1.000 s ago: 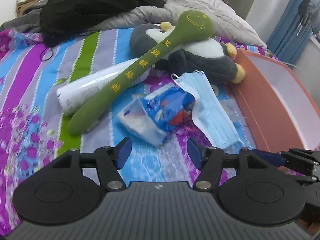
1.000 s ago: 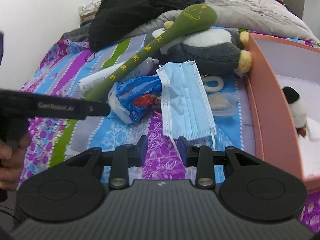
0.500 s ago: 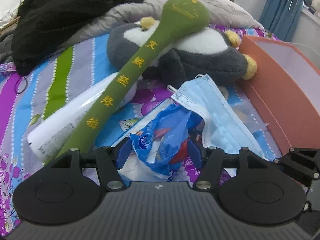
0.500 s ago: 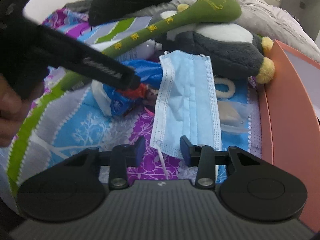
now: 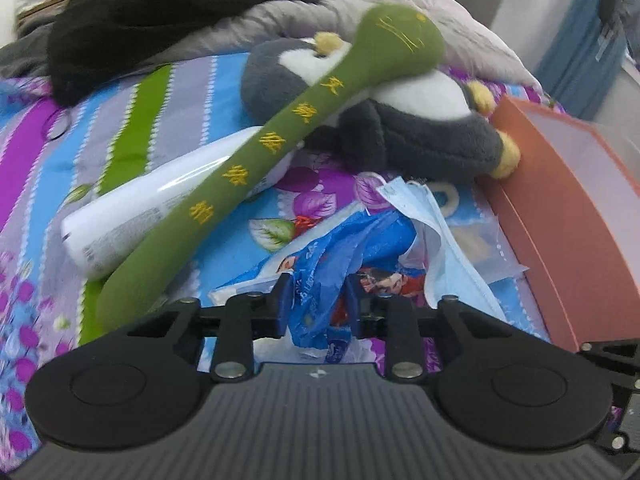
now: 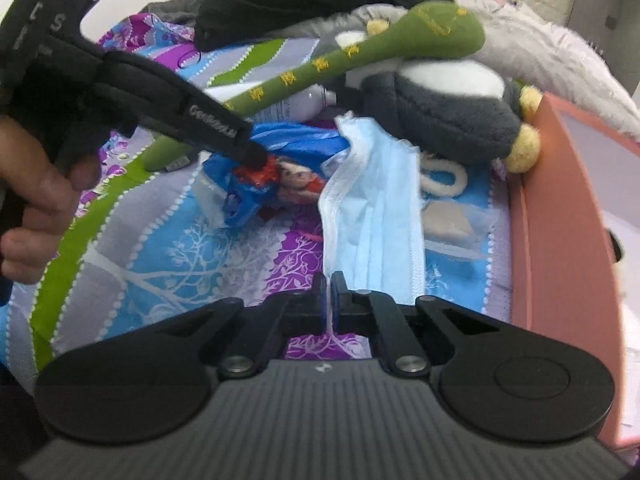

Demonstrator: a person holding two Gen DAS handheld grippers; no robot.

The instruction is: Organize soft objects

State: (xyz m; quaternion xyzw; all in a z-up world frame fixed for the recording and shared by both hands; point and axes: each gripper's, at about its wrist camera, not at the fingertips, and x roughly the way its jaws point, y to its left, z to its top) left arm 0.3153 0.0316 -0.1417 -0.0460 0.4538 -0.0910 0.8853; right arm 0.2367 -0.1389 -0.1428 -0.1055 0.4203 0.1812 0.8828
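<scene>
A crumpled blue plastic wrapper (image 5: 340,256) lies on the bedspread. My left gripper (image 5: 316,304) is shut on it; it also shows in the right wrist view (image 6: 256,188) under the left gripper's tip. A light blue face mask (image 6: 372,216) lies beside the wrapper. My right gripper (image 6: 329,300) is shut on the mask's white ear loop at its near corner. A grey and white penguin plush (image 5: 400,120) lies behind, with a long green plush stick (image 5: 280,140) leaning over it. An orange box (image 5: 568,200) stands at the right.
A white spray can (image 5: 160,208) lies under the green stick. A black garment (image 5: 168,12) and a grey quilt (image 5: 440,12) are heaped at the back. A white loop (image 6: 444,178) and a small clear packet (image 6: 452,228) lie by the box wall.
Both grippers have moved forward and closed. The left has shut on the blue wrapper, the right on the mask's ear loop. The mask is now bunched up.
</scene>
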